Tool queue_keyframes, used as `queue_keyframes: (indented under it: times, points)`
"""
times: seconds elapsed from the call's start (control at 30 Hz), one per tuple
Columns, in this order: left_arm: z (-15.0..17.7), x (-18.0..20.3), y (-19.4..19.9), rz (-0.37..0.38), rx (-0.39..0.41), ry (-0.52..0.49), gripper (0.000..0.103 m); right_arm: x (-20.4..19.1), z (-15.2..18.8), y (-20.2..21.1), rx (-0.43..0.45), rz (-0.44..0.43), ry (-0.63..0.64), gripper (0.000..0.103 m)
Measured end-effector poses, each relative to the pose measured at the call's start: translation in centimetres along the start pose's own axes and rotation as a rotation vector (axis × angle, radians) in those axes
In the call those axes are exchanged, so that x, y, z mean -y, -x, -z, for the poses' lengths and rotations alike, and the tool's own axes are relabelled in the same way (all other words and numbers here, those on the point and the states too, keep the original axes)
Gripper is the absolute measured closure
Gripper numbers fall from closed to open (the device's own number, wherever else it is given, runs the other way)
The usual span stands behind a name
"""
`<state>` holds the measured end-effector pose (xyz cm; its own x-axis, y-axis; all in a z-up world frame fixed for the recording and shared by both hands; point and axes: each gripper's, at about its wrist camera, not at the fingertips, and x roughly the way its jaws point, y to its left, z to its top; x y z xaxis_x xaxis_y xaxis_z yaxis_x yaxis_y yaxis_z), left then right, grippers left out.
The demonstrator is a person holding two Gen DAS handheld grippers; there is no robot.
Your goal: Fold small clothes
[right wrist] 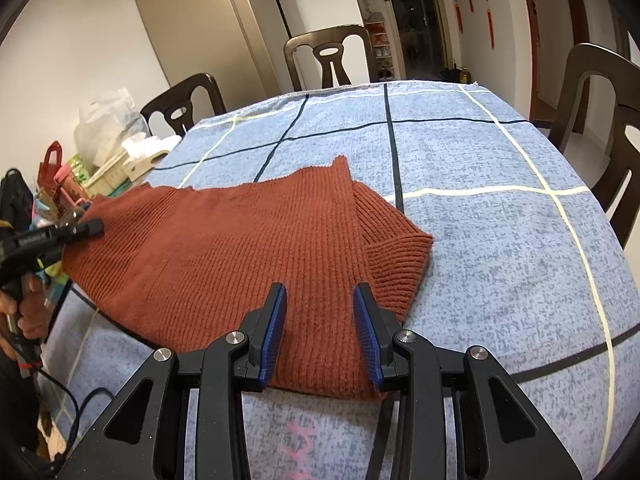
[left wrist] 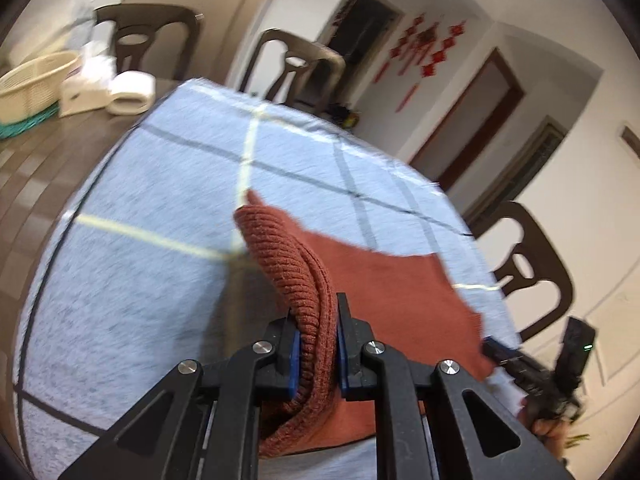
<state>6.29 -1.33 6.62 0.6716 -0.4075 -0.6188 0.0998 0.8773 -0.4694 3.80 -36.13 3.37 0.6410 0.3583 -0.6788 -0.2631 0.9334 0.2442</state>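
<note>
A rust-orange ribbed knit sweater (right wrist: 256,248) lies spread on a blue-grey tablecloth (right wrist: 500,240) crossed by black and cream lines. The left gripper (left wrist: 316,344) pinches a bunched fold of its knit edge. The right gripper (right wrist: 320,320) stands spread over the near hem, pads clear of the cloth. Dark wooden chairs (right wrist: 330,56) ring the table; red knot ornaments (left wrist: 428,48) hang on the white wall.

Dark chairs (right wrist: 330,58), cream basket (left wrist: 34,84), red wall ornaments (left wrist: 424,50).
</note>
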Motion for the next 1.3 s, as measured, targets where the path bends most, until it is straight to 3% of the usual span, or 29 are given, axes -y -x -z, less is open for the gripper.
queue_keyframes:
  times: [0.2, 0.5, 0.67, 0.73, 0.83, 0.97, 1.03, 1.1, 1.3]
  points:
    - [-0.9, 5.2, -2.1, 0.116, -0.032, -0.06, 0.088, 0.9, 0.3, 0.9, 0.02, -0.011, -0.034, 0.067]
    - [2.6, 10.0, -9.8, 0.175, -0.234, -0.149, 0.085, 1.5, 0.7, 1.6, 0.021, -0.05, -0.069, 0.067]
    - [2.6, 11.3, -7.0, 0.249, -0.185, -0.208, 0.078, 1.5, 0.4, 1.4, 0.019, -0.142, -0.116, 0.067]
    - [2.1, 10.9, -5.3, 0.231, -0.136, -0.227, 0.078, 1.3, 0.2, 1.1, 0.013, -0.19, -0.14, 0.066]
    - [1.6, 8.7, -3.7, 0.135, -0.072, -0.232, 0.074, 0.8, -0.1, 0.2, -0.008, -0.263, -0.172, 0.066]
    - [1.9, 5.4, -3.9, 0.023, -0.073, -0.202, 0.073, -0.6, -0.5, -1.8, -0.061, -0.362, -0.212, 0.065]
    - [2.5, 4.4, -4.1, 0.019, -0.089, -0.184, 0.073, -1.1, -0.8, -2.6, -0.08, -0.405, -0.231, 0.063]
    - [3.0, 4.2, -4.5, 0.018, -0.096, -0.185, 0.073, -1.3, -1.1, -3.9, -0.109, -0.443, -0.271, 0.052]
    - [3.9, 4.3, -5.3, 0.032, -0.105, -0.198, 0.071, -1.5, -1.8, -6.1, -0.162, -0.473, -0.351, 0.052]
